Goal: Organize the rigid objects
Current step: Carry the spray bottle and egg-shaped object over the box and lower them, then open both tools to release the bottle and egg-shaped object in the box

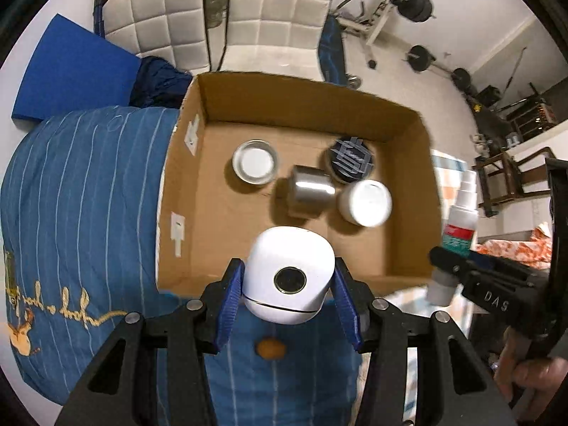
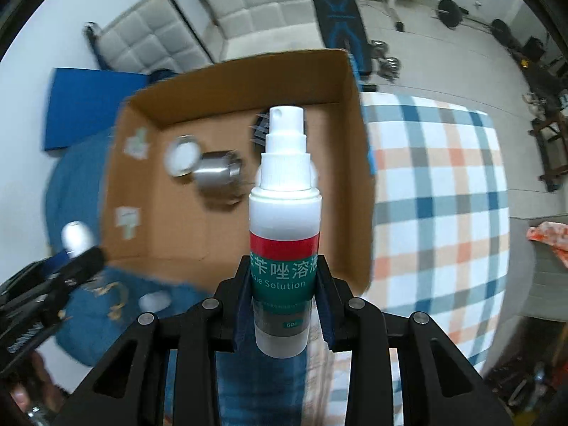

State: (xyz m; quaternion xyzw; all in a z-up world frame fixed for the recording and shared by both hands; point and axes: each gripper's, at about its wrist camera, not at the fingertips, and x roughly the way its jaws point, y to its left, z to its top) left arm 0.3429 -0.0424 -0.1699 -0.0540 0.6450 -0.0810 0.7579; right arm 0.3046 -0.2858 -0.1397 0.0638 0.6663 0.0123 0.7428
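Note:
My left gripper (image 1: 289, 284) is shut on a white rounded camera (image 1: 289, 275) with a dark lens, held above the near wall of an open cardboard box (image 1: 305, 103). Inside the box lie a round tin with a white lid (image 1: 255, 161), a steel cylinder on its side (image 1: 309, 189), a dark patterned tin (image 1: 349, 159) and a white jar (image 1: 365, 202). My right gripper (image 2: 284, 284) is shut on a white spray bottle (image 2: 284, 220) with a red and green label, upright over the box (image 2: 227, 81). That bottle (image 1: 459, 218) and gripper (image 1: 458, 266) also appear at the left view's right edge.
The box rests on a blue striped bedcover (image 1: 81, 191) beside a plaid sheet (image 2: 436, 191). White padded chairs (image 1: 277, 10) and a blue mat (image 1: 74, 74) stand behind the box. Weights and gym gear (image 1: 419, 3) fill the far floor. A person's hand (image 1: 532, 376) grips the right tool.

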